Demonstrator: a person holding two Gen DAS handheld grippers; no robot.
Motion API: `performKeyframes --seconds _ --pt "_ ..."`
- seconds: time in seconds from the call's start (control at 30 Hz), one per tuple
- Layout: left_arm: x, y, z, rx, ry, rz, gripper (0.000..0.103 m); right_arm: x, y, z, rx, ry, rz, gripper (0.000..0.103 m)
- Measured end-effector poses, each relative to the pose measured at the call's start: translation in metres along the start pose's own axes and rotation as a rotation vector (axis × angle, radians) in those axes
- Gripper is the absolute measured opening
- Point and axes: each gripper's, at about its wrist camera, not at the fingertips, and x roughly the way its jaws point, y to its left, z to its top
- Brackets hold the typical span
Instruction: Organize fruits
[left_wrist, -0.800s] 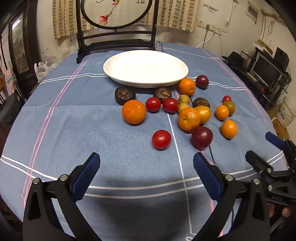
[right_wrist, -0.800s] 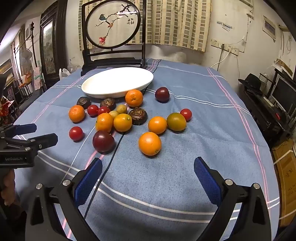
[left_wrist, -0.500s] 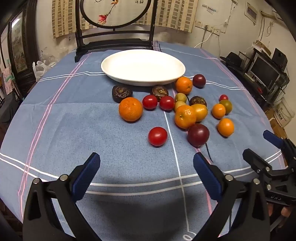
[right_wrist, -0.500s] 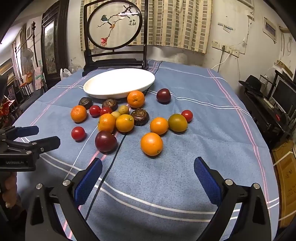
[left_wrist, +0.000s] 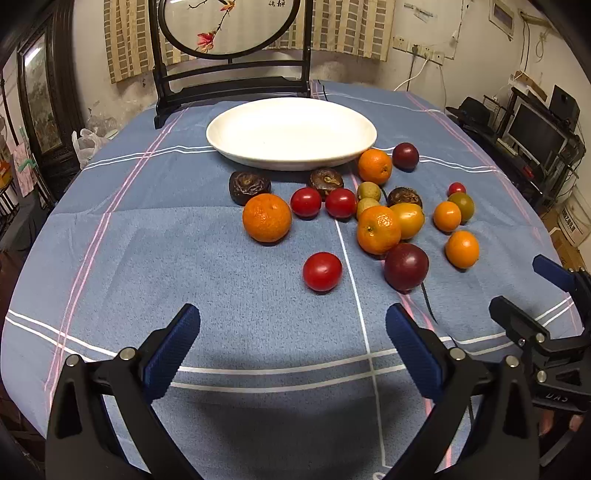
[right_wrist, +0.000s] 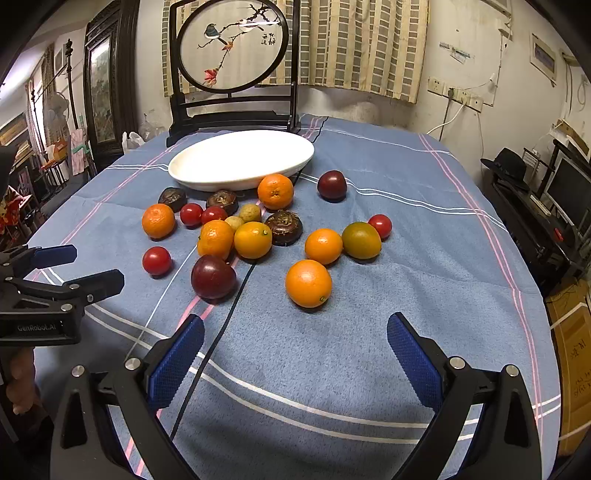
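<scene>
The left gripper (left_wrist: 291, 328) has its jaws spread as wide as they go with nothing between them, above bare blue cloth, and a lone cherry tomato (left_wrist: 322, 271) lies just ahead of the gap with a dark plum (left_wrist: 406, 266) to its right. The right gripper (right_wrist: 295, 339) likewise stands wide apart and empty, an orange (right_wrist: 308, 283) lying just beyond its jaws. The rest of the fruits sit scattered on the table (right_wrist: 406, 295) farther out, in front of the empty white dish (right_wrist: 240, 160).
</scene>
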Motion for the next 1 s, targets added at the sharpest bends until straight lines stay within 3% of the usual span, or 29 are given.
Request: performKeyframes --seconds 1.0 --pt "0.0004 -0.0008 -0.0022 -0.004 0.001 0.008 0.099 0.0007 0.0015 -0.0011 0.001 -0.003 0.004 0.099"
